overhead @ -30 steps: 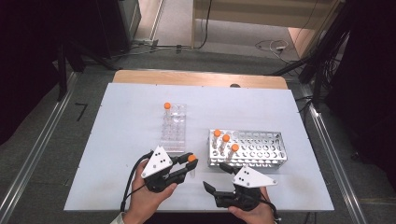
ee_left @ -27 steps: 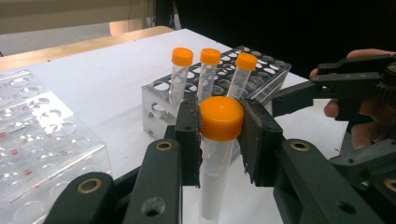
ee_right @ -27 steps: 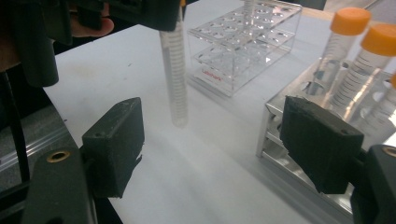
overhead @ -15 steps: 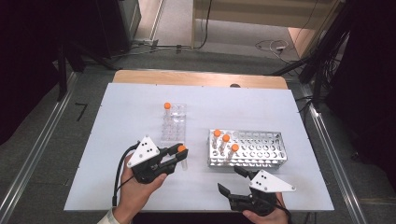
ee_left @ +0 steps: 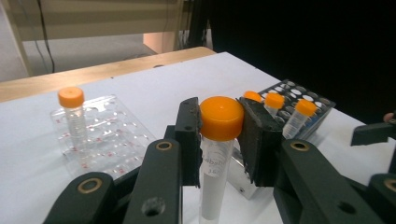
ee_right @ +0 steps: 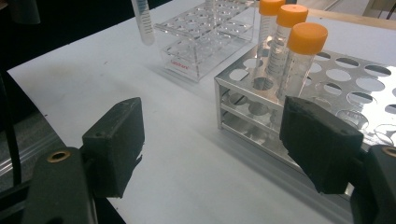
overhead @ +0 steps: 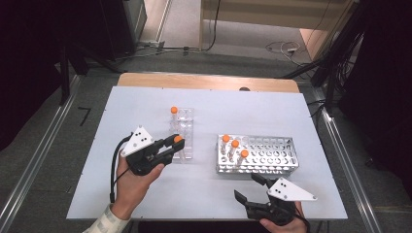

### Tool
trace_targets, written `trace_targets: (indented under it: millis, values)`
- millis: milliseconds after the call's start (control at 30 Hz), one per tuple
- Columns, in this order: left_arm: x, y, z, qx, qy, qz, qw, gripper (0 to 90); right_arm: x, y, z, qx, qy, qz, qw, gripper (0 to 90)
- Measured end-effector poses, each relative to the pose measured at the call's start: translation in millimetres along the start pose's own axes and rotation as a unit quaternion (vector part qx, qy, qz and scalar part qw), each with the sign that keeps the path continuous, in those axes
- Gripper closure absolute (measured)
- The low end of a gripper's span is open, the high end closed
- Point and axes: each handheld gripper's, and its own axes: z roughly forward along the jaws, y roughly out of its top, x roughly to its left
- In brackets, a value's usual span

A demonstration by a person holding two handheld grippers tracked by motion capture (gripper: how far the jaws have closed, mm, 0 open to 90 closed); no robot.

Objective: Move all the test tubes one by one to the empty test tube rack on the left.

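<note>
From the high view, we see the left gripper [overhead: 176,142] holding a tube [overhead: 179,145] with an orange cap over the near end of the clear rack [overhead: 186,127] on the white table [overhead: 145,102]. The left hand [overhead: 132,179] reaches in from the bottom edge, forearm angled toward the middle. The right gripper [overhead: 248,187] waits near the table's front edge, just in front of the metal rack [overhead: 272,153], jaws spread with nothing between them.

In the left gripper view, we see the jaws pinching the tube [ee_left: 215,154] by its cap, the clear body hanging straight down. We judge it light, stiff and smooth; the ridged cap seems the surest place to grip, since the slick wall could slide.

In the right gripper view, the right gripper [ee_right: 210,140] stands wide apart, low over the table, facing the metal rack [ee_right: 243,100] and its three capped tubes [ee_right: 296,58].
</note>
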Motion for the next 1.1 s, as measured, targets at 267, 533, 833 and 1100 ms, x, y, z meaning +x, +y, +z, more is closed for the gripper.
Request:
trace_targets:
  millis: [267, 533, 833, 1100]
  values:
    - [17.8, 9.0, 6.4, -0.004, 0.023, -0.01, 0.9997, 70.7, -1.4, -0.3, 0.6, 0.002, 0.0, 0.0, 1.0, 20.9]
    - [31.9, 15.4, 16.6, -0.004, 0.044, -0.013, 0.9989, 70.7, -1.8, -0.2, 0.1, 0.001, 0.0, 0.003, 1.0, 20.9]
    - [43.8, 22.9, 27.8, -0.004, 0.067, -0.017, 0.9976, 70.7, -2.7, 0.0, -0.9, -0.002, 0.0, 0.003, 1.0, 20.9]
    - [52.3, 29.6, 37.0, -0.008, 0.083, -0.016, 0.9964, 70.7, -2.9, -0.1, -0.8, -0.001, 0.001, 0.004, 1.0, 20.9]
